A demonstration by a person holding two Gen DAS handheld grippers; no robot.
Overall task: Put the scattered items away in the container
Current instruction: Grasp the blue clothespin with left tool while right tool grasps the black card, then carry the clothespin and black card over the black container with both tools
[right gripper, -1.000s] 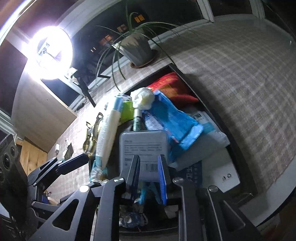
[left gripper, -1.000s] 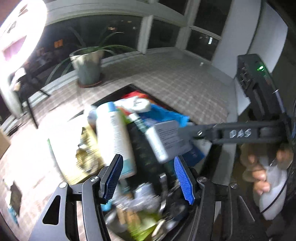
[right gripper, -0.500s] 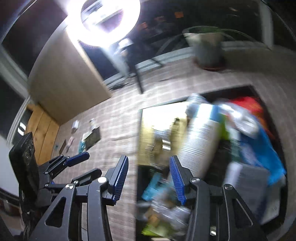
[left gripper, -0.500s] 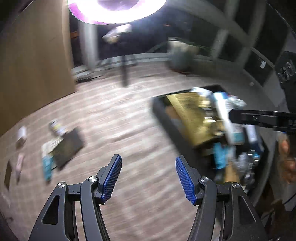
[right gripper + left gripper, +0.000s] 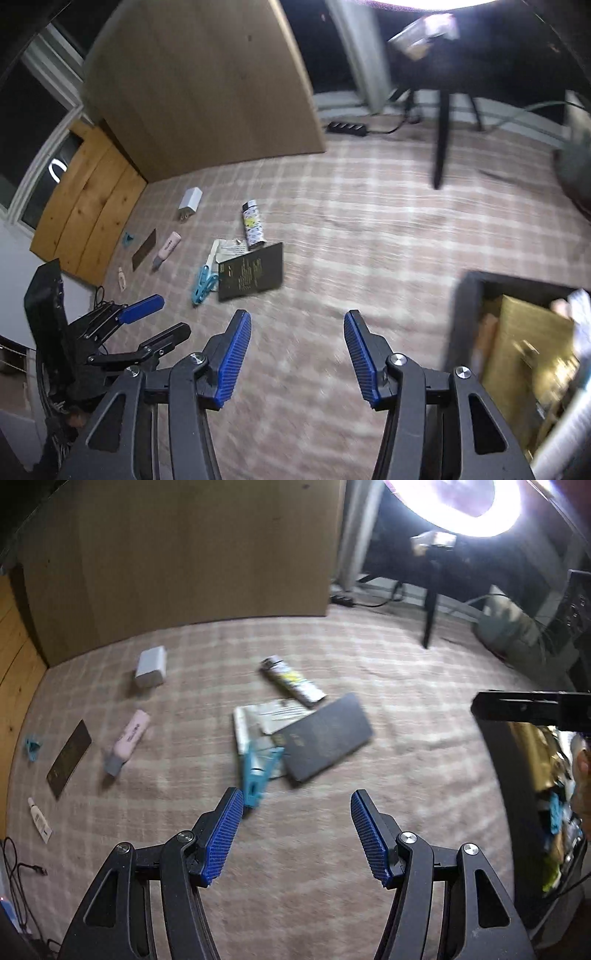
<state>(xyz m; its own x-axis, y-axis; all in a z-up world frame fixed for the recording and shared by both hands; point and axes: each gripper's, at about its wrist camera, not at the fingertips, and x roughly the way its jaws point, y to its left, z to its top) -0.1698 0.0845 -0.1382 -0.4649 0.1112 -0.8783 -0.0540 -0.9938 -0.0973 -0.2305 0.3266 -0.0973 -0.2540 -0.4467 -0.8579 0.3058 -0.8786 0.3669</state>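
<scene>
Both sets of fingers are spread wide with nothing in them, left gripper (image 5: 295, 830) and right gripper (image 5: 295, 354) hanging over the checked counter (image 5: 406, 720). Just ahead: blue clip (image 5: 258, 771), black booklet (image 5: 325, 738), white packet (image 5: 255, 720) overlapping, with a lighter (image 5: 291, 681) behind. The full container (image 5: 461, 325) is off right.

Scattered items (image 5: 295, 734) — container (image 5: 461, 317) crammed.
</scene>
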